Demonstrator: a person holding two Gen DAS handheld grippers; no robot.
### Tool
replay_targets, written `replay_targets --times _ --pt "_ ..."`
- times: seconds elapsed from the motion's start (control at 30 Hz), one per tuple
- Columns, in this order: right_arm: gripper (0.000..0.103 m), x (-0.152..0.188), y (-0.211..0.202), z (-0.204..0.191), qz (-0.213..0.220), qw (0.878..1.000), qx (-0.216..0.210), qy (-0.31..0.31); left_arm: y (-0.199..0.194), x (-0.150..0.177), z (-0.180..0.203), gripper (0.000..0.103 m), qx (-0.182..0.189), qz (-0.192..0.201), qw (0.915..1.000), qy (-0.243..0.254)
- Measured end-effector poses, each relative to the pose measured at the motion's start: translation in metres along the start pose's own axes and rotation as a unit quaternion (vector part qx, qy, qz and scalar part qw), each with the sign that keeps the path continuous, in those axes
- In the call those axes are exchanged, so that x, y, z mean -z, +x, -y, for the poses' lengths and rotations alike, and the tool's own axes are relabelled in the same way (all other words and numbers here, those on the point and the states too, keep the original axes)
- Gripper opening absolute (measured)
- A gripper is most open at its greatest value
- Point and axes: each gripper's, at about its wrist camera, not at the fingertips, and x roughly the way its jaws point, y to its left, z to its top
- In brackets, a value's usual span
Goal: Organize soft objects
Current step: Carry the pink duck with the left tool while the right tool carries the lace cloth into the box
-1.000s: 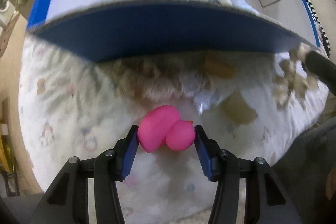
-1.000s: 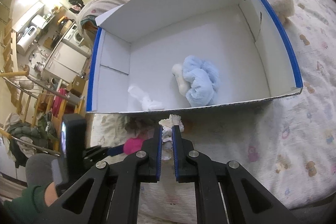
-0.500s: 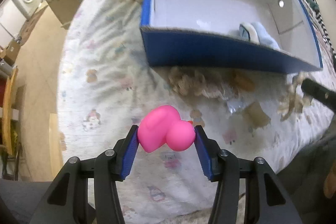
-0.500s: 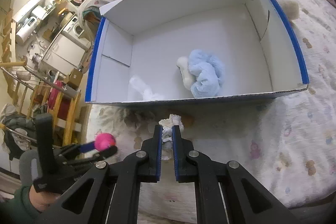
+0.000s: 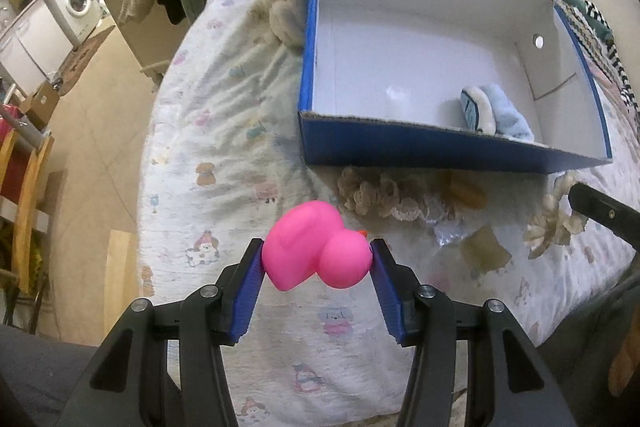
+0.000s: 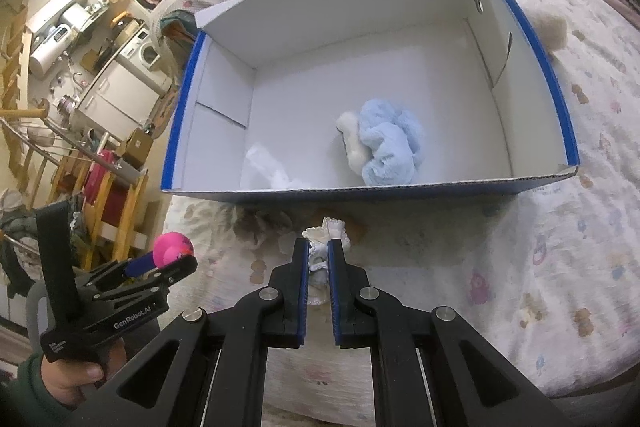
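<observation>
My left gripper (image 5: 316, 261) is shut on a pink rubber duck (image 5: 314, 255), held in the air above the bedsheet, left of and in front of the box; the duck (image 6: 173, 247) also shows at the lower left of the right wrist view. My right gripper (image 6: 319, 251) is shut on a white lace cloth (image 6: 326, 233), just before the near wall of the blue-and-white cardboard box (image 6: 400, 183). Inside the box lie a light-blue fluffy slipper (image 6: 388, 143) and a white crumpled piece (image 6: 266, 171).
A beige lace piece (image 5: 372, 193) and a crinkled clear wrapper (image 5: 452, 231) lie on the sheet before the box (image 5: 420, 147). A cream fluffy item (image 5: 286, 13) rests at the box's far left corner. The bed edge drops to the floor on the left, with wooden furniture there.
My left gripper has risen and pulled back from the box's near wall with the duck, tilting so the box interior shows. The right gripper stays put with the lace cloth.
</observation>
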Motion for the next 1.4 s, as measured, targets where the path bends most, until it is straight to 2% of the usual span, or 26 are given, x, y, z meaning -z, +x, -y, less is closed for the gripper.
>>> replay_targets --times 0.1,0.27,0.5,0.63,0.9,1.07,1.17,1.4 --pt "0.011 0.0 -0.005 -0.002 0.008 1.0 -0.006 -0.002 -0.005 -0.002 -0.001 0.049 -0.009 0.015 0.9998 -0.008" --pt "0.011 -0.002 -0.017 -0.01 0.032 0.999 -0.025 -0.01 -0.029 -0.009 0.001 0.049 -0.028 0.066 0.9974 -0.005" --pt "0.011 -0.016 -0.053 -0.023 0.089 0.994 -0.068 -0.012 -0.06 -0.04 0.012 0.049 -0.017 0.107 0.994 0.013" --pt "0.011 -0.033 -0.07 -0.028 0.113 0.991 -0.075 -0.018 -0.068 -0.06 0.021 0.049 -0.01 0.12 0.9923 0.026" --pt "0.011 -0.07 -0.086 -0.031 0.143 0.987 -0.068 -0.029 -0.069 -0.096 0.035 0.049 -0.003 0.134 0.9902 0.041" --pt "0.011 -0.086 -0.081 -0.027 0.151 0.987 -0.04 -0.038 -0.06 -0.112 0.043 0.049 -0.006 0.134 0.9894 0.054" --pt "0.011 -0.093 -0.072 -0.021 0.154 0.987 -0.012 -0.044 -0.051 -0.118 0.048 0.049 -0.007 0.131 0.9895 0.062" --pt "0.011 -0.093 -0.035 0.008 0.131 0.991 0.005 -0.019 -0.018 -0.125 0.062 0.049 -0.001 0.121 0.9893 0.081"
